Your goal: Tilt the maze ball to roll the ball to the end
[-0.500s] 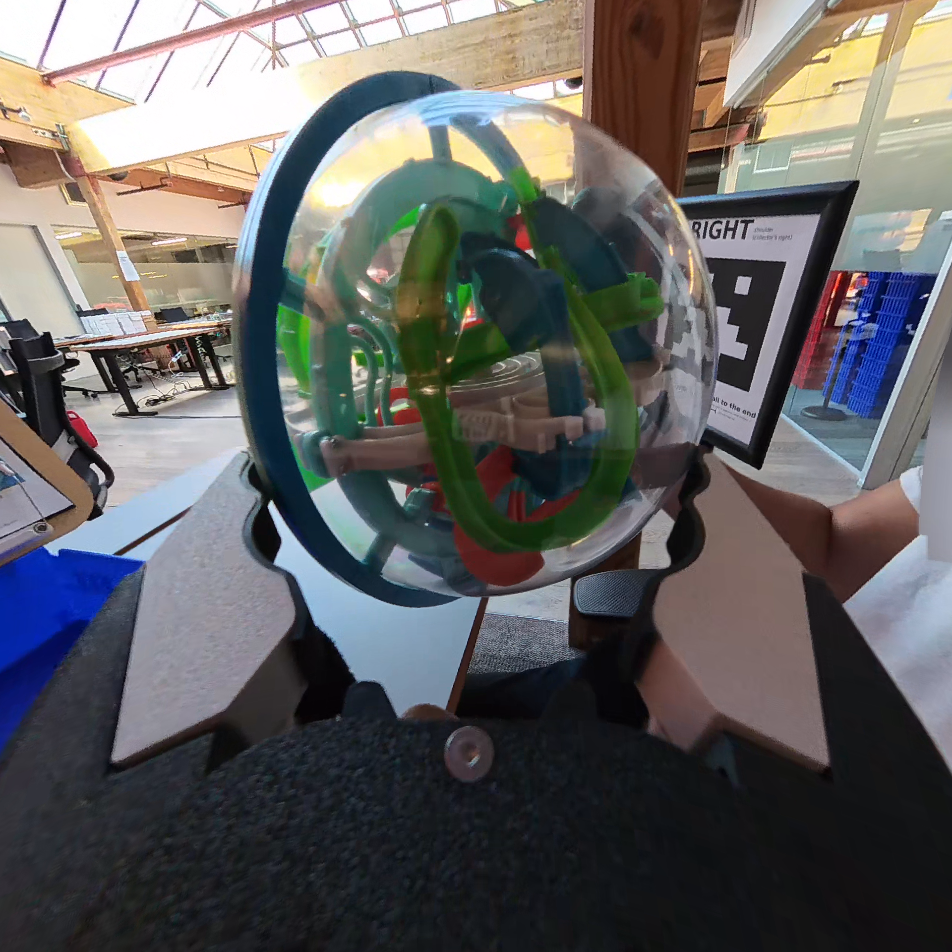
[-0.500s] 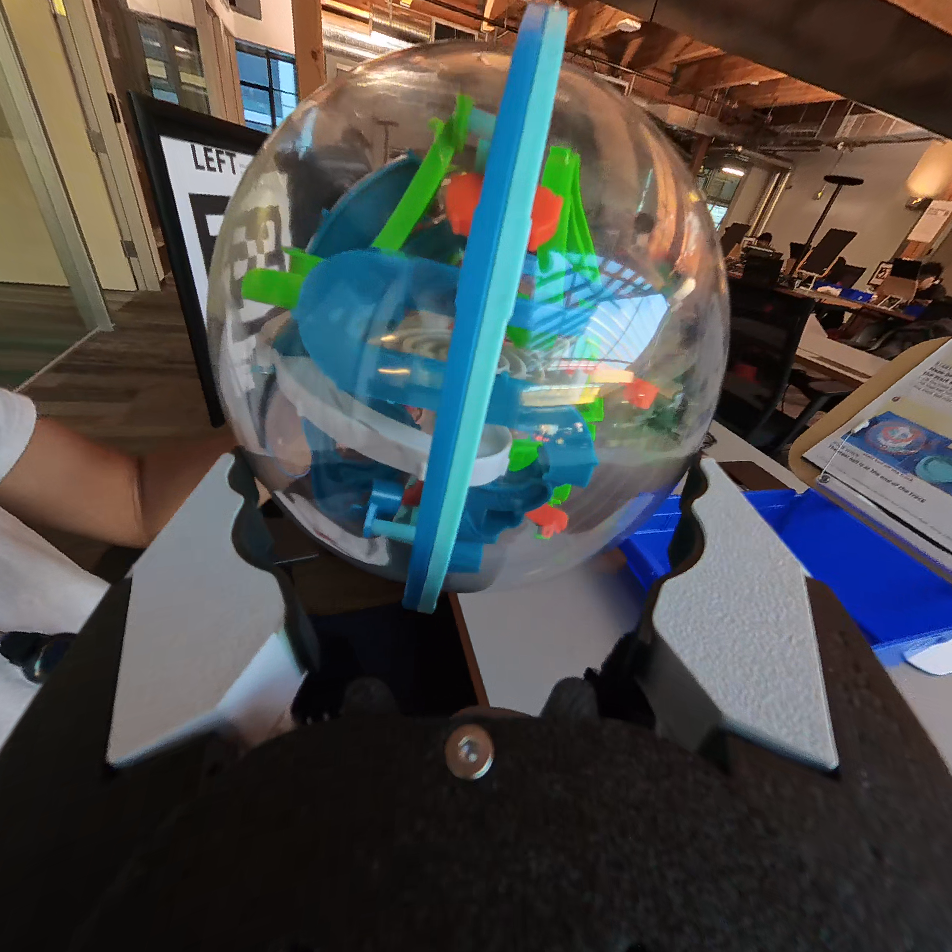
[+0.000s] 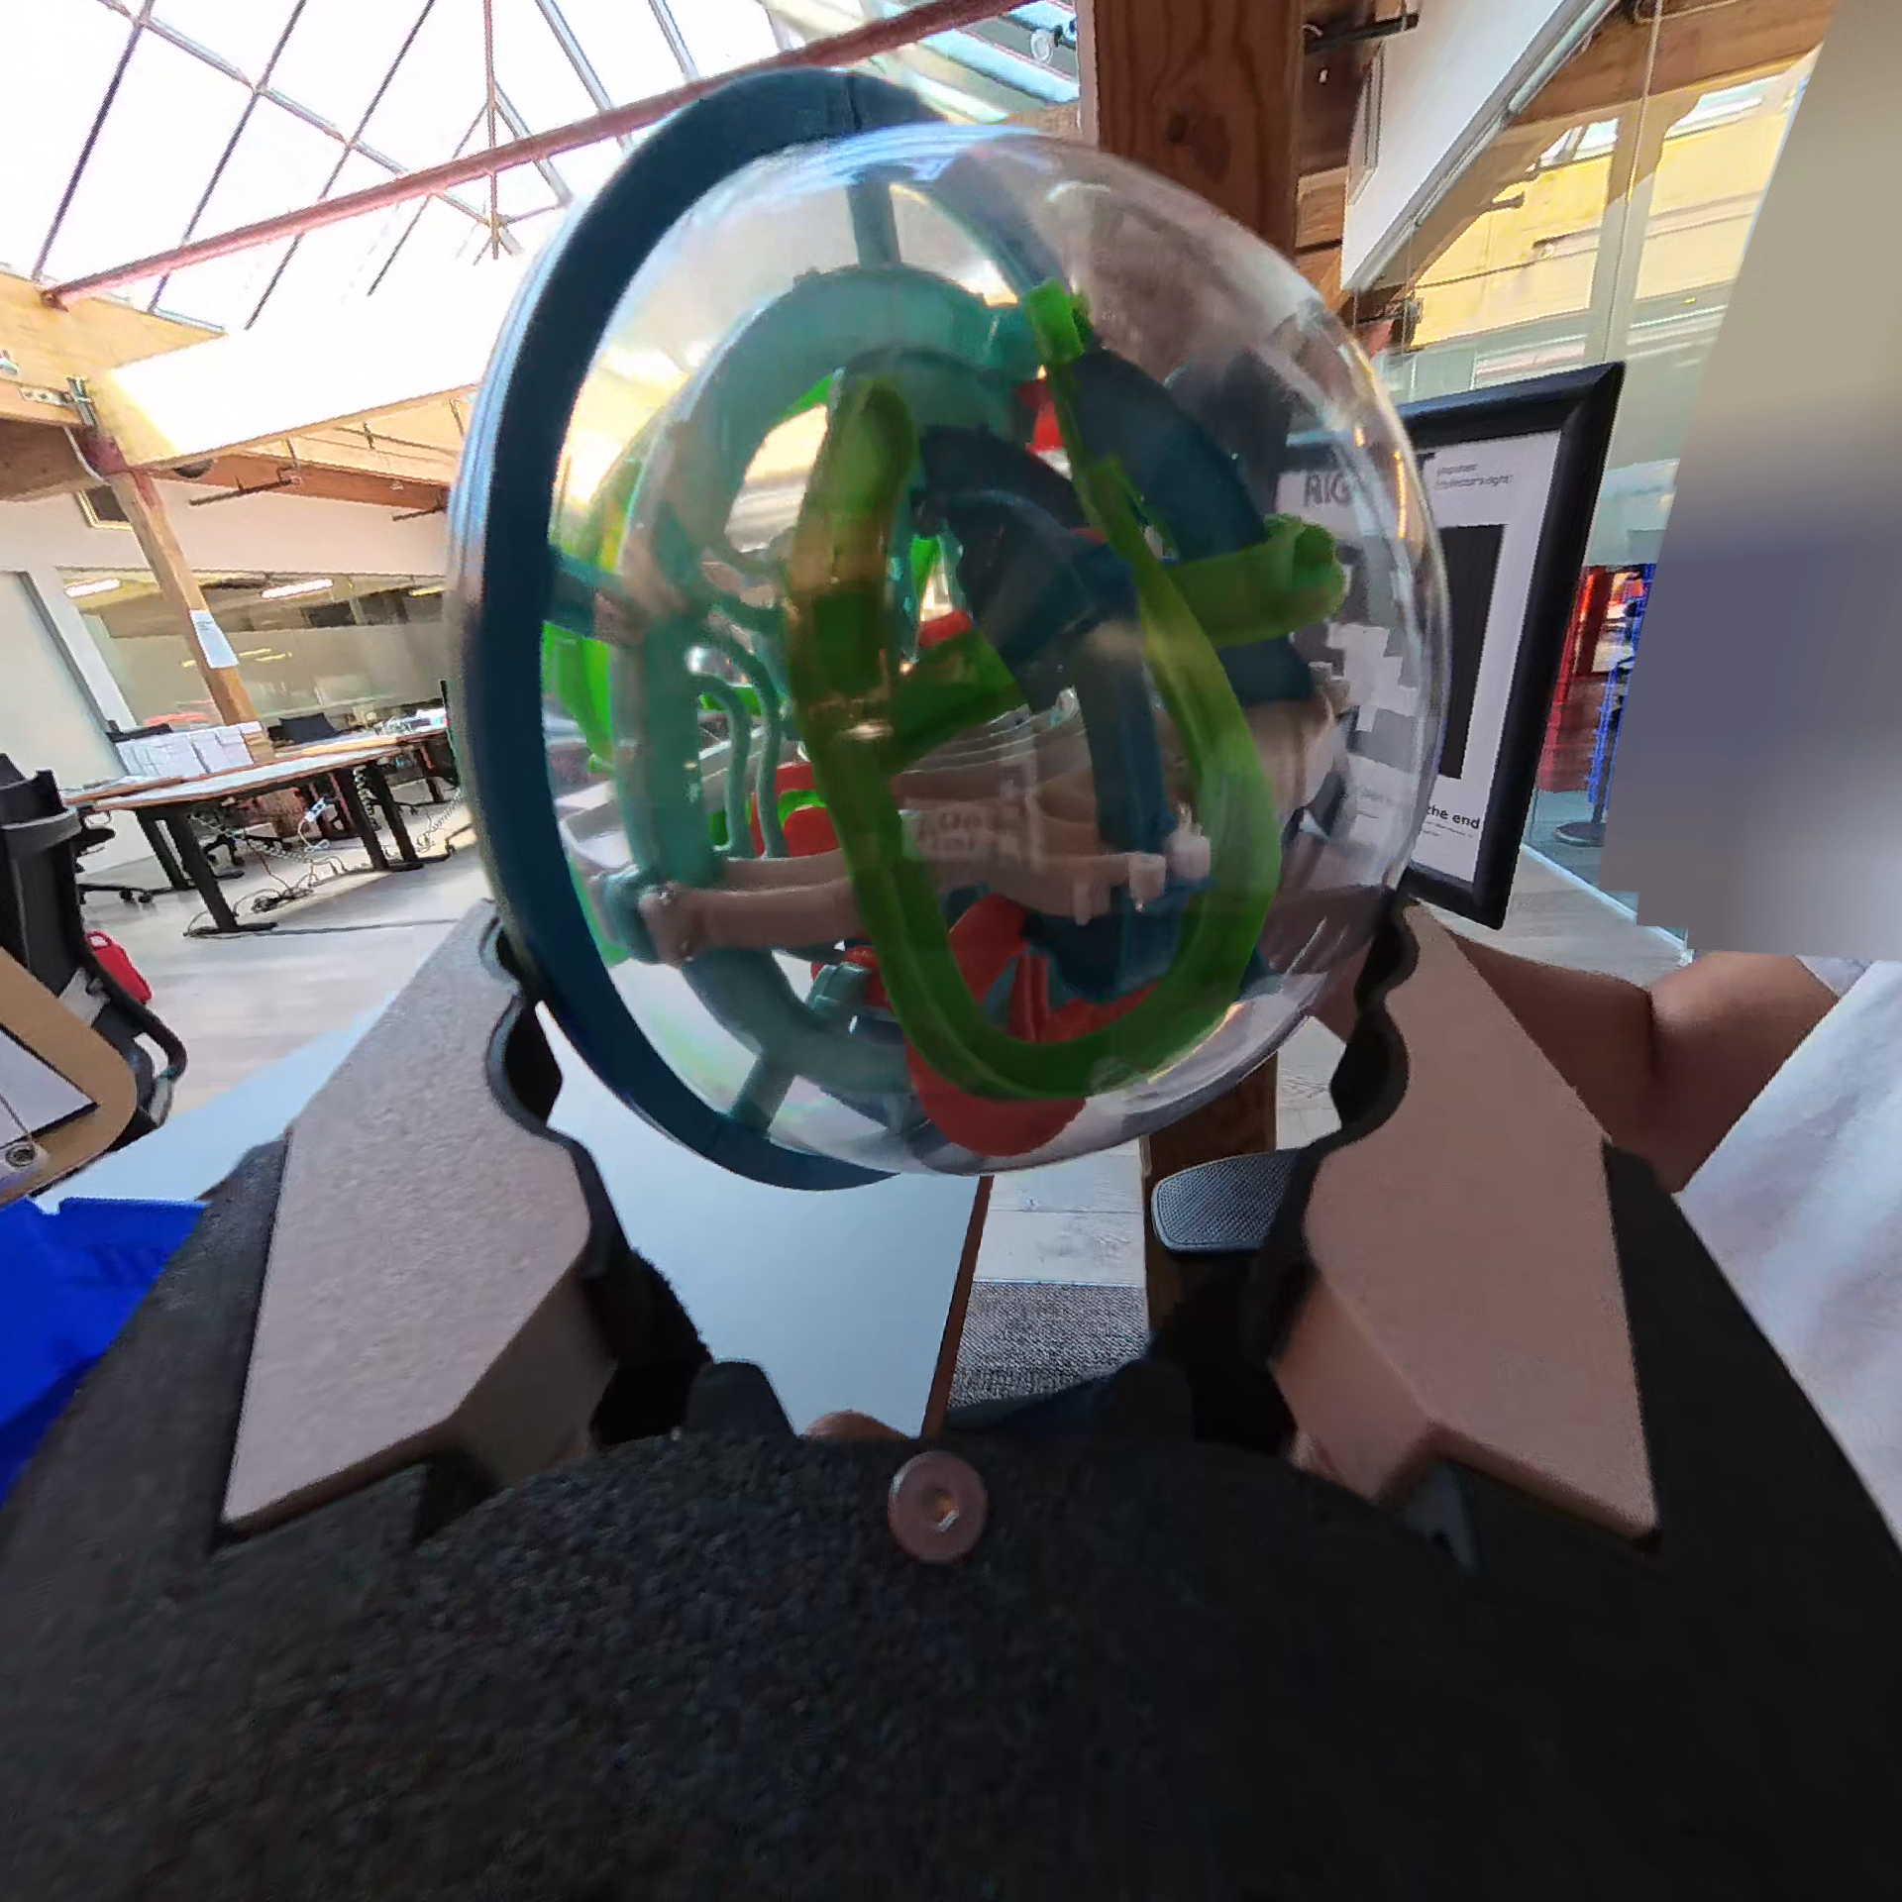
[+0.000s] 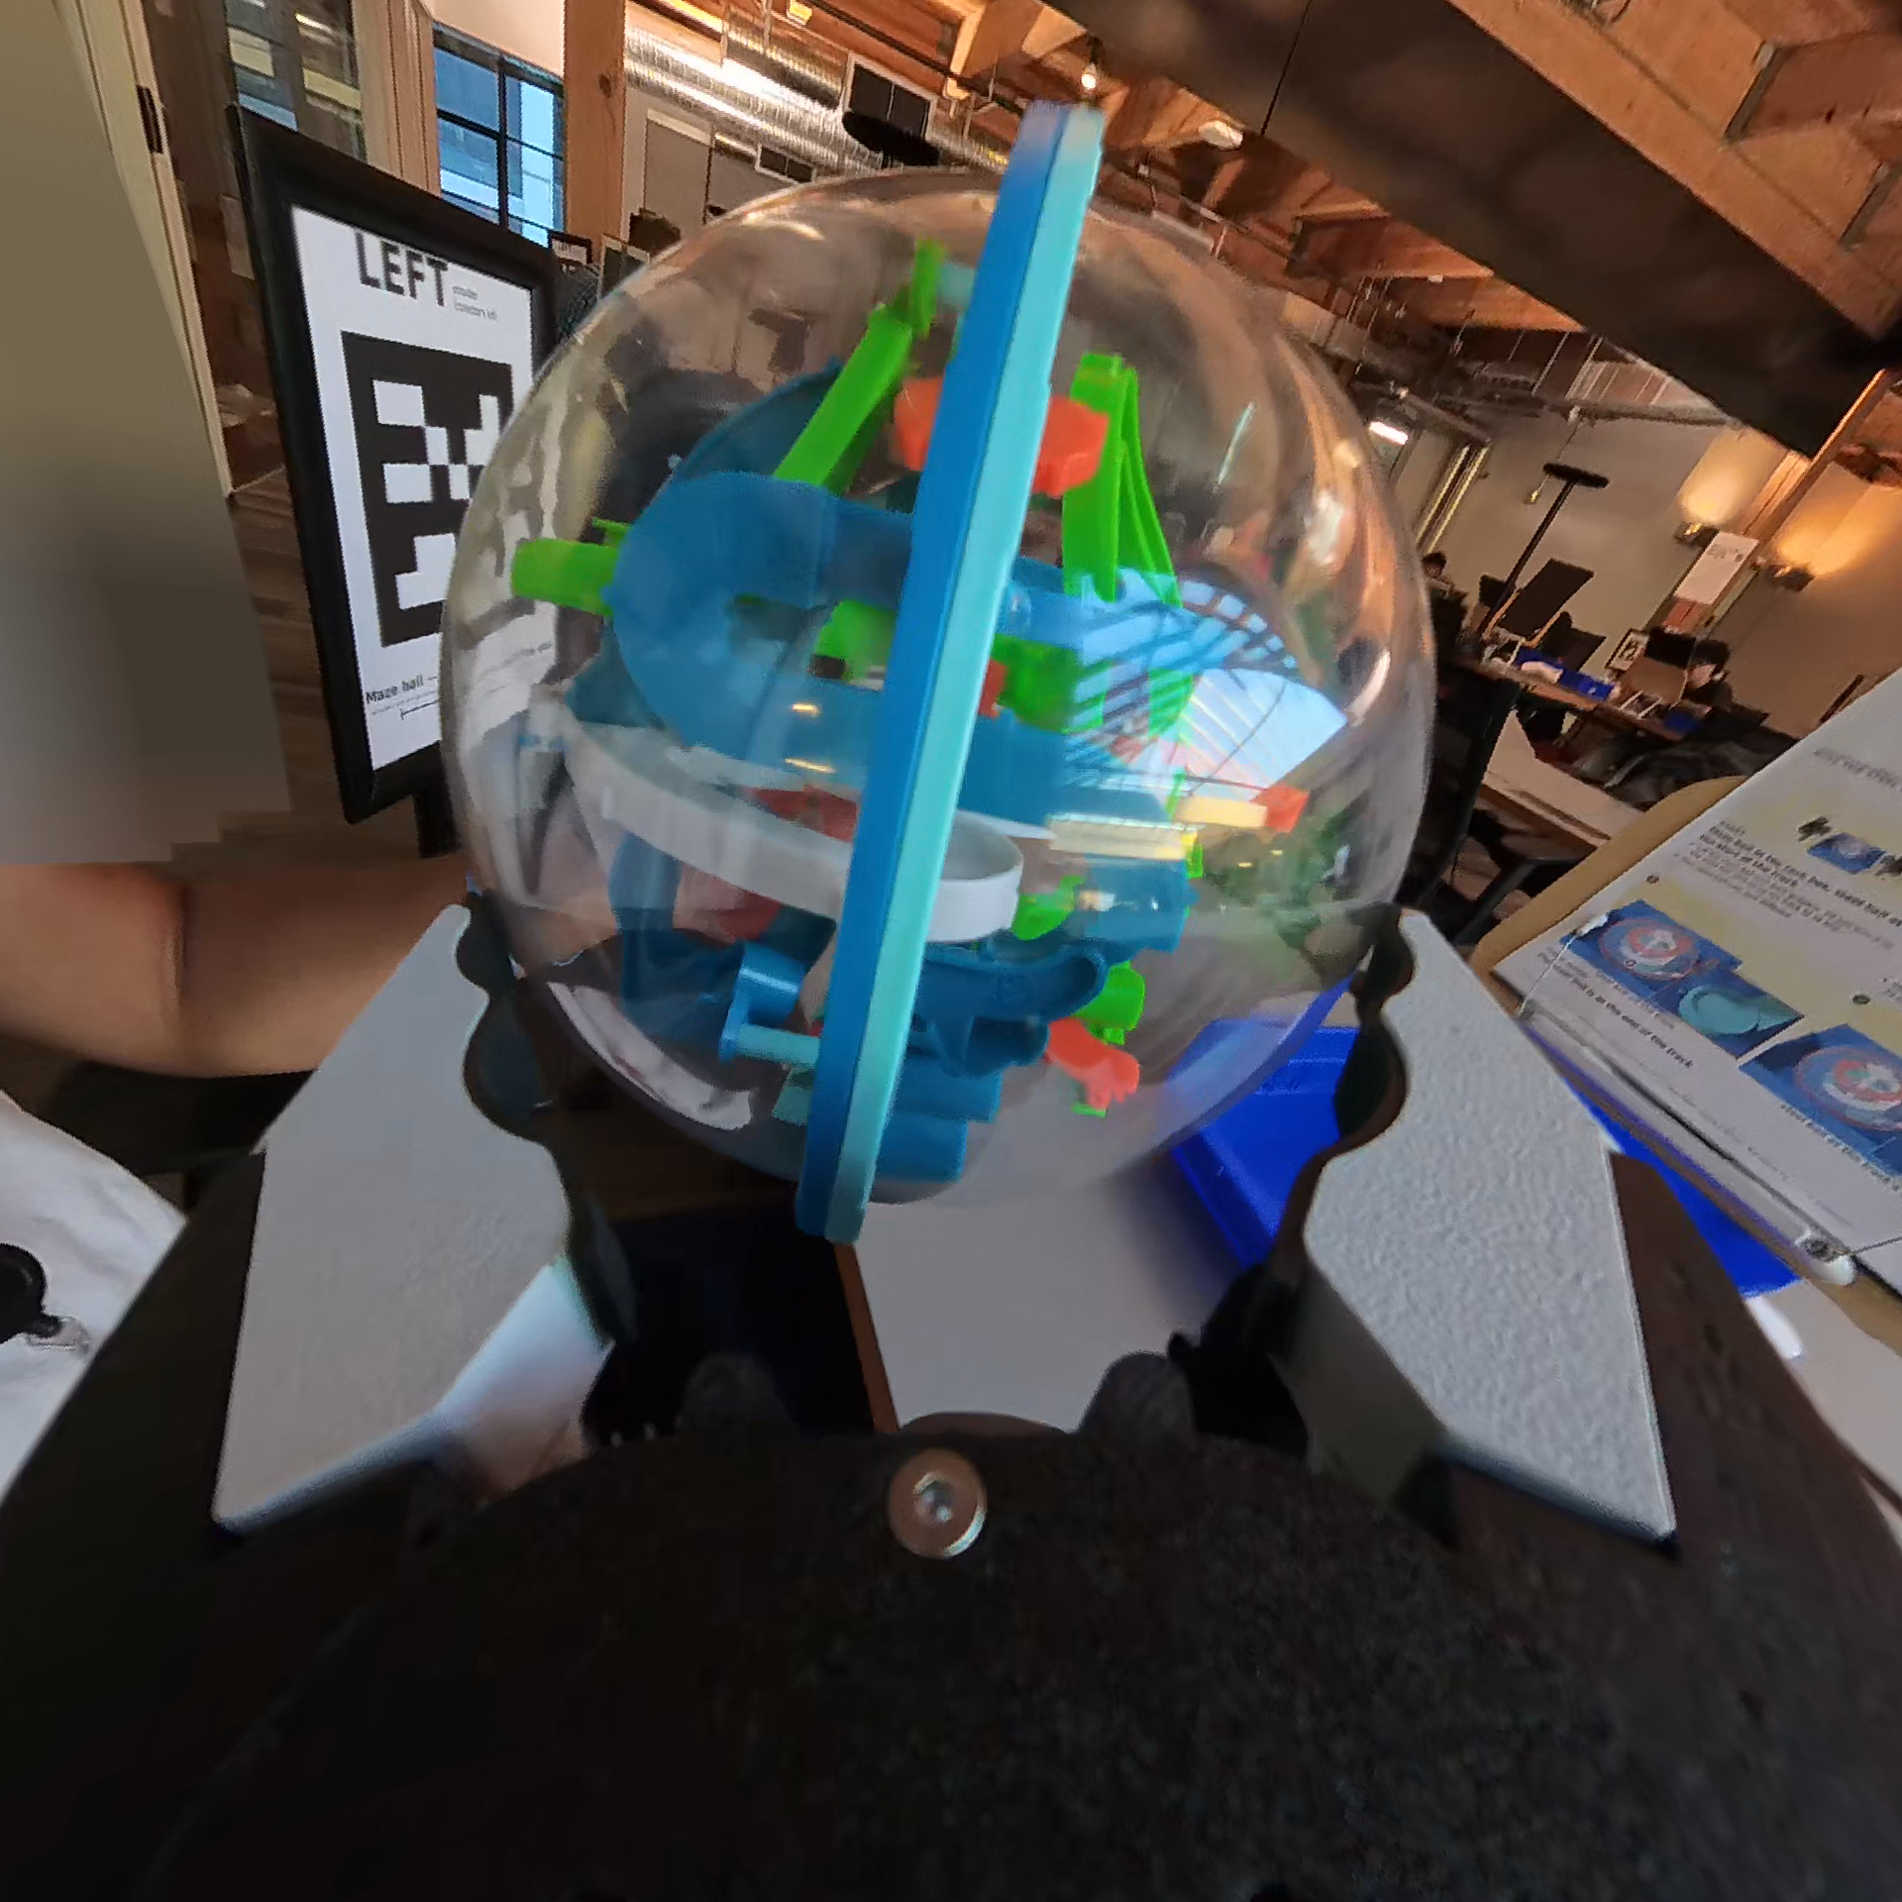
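Both the left gripper (image 3: 952, 967) and right gripper (image 4: 926, 978), spread wide, clamp the maze ball (image 4: 926, 669); tilt slowly toward six o'clock.

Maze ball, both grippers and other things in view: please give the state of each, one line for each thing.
Maze ball: lifted off the table, blue ring almost vertical.
Left gripper: jaws wide, pressed on the sphere's two sides.
Right gripper: jaws wide, pressed on the sphere's two sides.
Small rolling ball: cannot find it among the tracks.
Framed sign: standing upright.
Instruction sheet: leaning, tilted.
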Action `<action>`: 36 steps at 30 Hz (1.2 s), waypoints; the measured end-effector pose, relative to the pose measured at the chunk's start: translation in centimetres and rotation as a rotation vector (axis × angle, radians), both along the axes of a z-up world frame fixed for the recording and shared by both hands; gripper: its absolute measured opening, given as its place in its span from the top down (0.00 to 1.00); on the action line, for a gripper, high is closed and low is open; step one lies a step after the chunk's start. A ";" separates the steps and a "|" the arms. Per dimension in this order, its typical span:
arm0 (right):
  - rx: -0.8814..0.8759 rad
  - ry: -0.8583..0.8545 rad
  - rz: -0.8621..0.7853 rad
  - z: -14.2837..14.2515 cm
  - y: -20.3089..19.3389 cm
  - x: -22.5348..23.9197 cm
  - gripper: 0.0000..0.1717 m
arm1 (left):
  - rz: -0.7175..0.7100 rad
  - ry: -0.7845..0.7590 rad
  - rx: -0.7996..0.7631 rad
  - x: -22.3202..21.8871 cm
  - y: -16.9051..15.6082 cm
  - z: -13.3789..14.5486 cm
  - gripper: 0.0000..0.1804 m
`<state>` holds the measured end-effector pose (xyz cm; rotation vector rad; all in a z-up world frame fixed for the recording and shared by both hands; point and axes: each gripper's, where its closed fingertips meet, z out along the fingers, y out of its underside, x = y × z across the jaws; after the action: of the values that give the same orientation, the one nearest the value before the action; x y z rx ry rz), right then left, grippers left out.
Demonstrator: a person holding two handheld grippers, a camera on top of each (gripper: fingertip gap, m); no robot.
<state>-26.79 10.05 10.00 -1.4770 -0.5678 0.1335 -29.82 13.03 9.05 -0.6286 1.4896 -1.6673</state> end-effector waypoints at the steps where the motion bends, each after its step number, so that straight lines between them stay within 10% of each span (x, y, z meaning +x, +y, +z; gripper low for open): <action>1: 0.025 -0.020 0.000 0.3 -0.2 -0.3 0.10 | -0.007 -0.019 0.007 -0.2 -0.1 0.0 0.16; 24: -0.102 0.142 -0.007 -1.2 0.8 1.4 0.09 | -0.006 0.166 -0.132 1.4 1.0 -1.6 0.16; 36: -0.612 0.959 0.040 -18.6 6.4 8.4 0.10 | 0.110 0.823 -0.680 8.5 6.8 -17.2 0.16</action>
<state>-18.36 16.44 -8.63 -1.7549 0.2604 1.0554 -21.32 19.86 -8.17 -1.9043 1.3137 -1.9258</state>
